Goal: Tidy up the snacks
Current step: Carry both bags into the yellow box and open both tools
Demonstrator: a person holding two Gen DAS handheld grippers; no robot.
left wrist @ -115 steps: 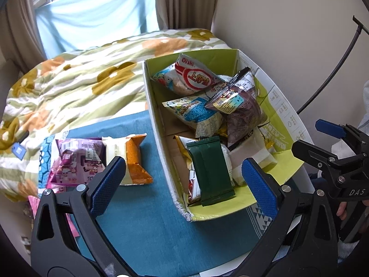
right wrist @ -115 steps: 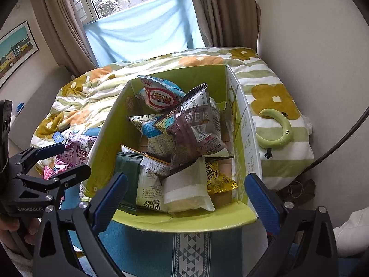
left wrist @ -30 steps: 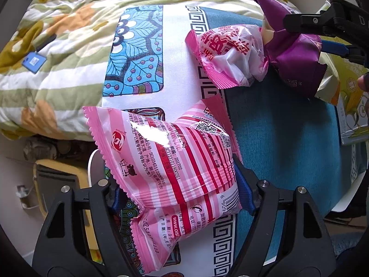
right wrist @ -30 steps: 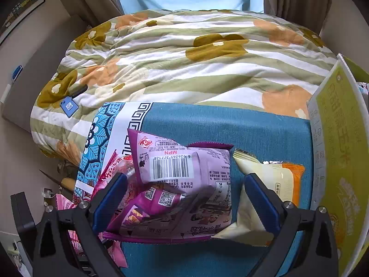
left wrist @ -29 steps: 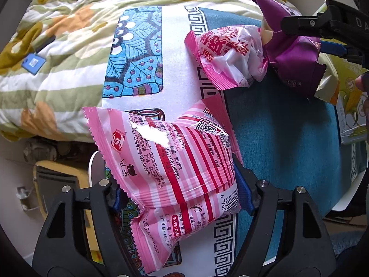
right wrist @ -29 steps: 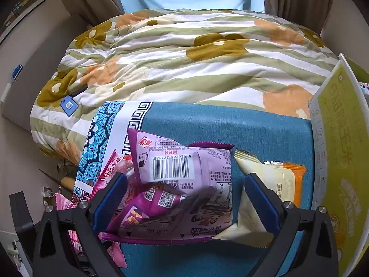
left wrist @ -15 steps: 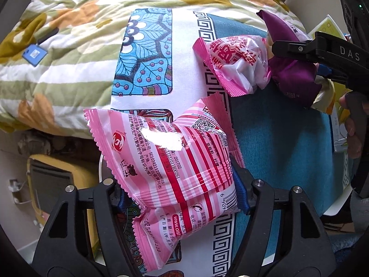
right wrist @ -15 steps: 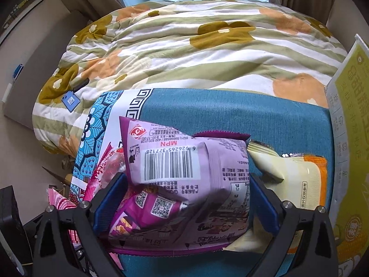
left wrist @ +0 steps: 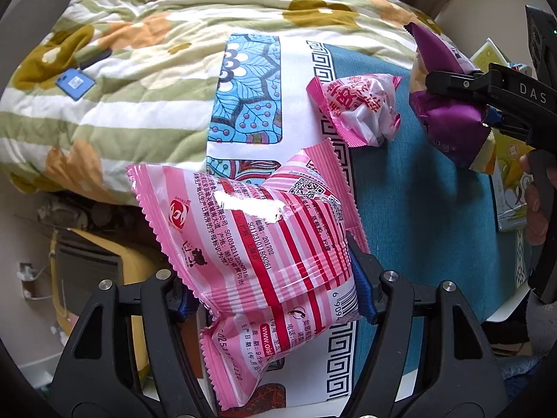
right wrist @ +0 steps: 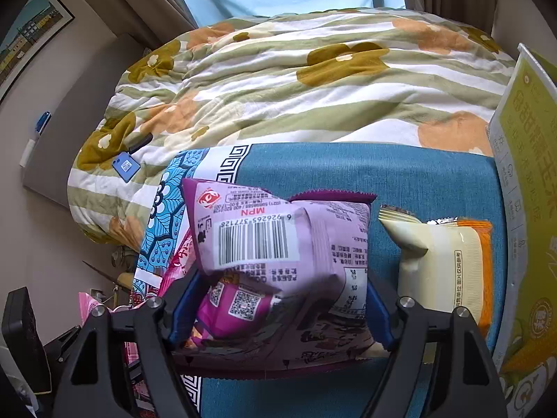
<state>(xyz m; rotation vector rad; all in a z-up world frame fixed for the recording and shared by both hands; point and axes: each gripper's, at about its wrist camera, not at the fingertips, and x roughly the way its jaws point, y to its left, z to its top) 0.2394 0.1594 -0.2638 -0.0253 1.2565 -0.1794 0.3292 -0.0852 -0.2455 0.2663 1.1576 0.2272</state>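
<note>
The pink striped snack bag (left wrist: 264, 244), puffy, with saw-tooth sealed ends, red bands and printed text on its back, sits clamped between the fingers of the left gripper (left wrist: 275, 289), raised over the white patterned edge of the blue cloth (left wrist: 417, 209). Farther along that cloth lies a smaller pink-and-white snack packet (left wrist: 362, 108), crumpled and translucent. Just beyond it, the purple snack bag (right wrist: 282, 261), barcode side up, lies between the fingers of the right gripper (right wrist: 278, 310), which are closing on it with their blue pads against its sides. Beside the purple bag, on the blue cloth, rests a cream and orange packet (right wrist: 449, 264). The yellow-green box (right wrist: 525, 174) stands at the cloth's edge, and a flowered quilt (right wrist: 296, 80) lies behind.
</note>
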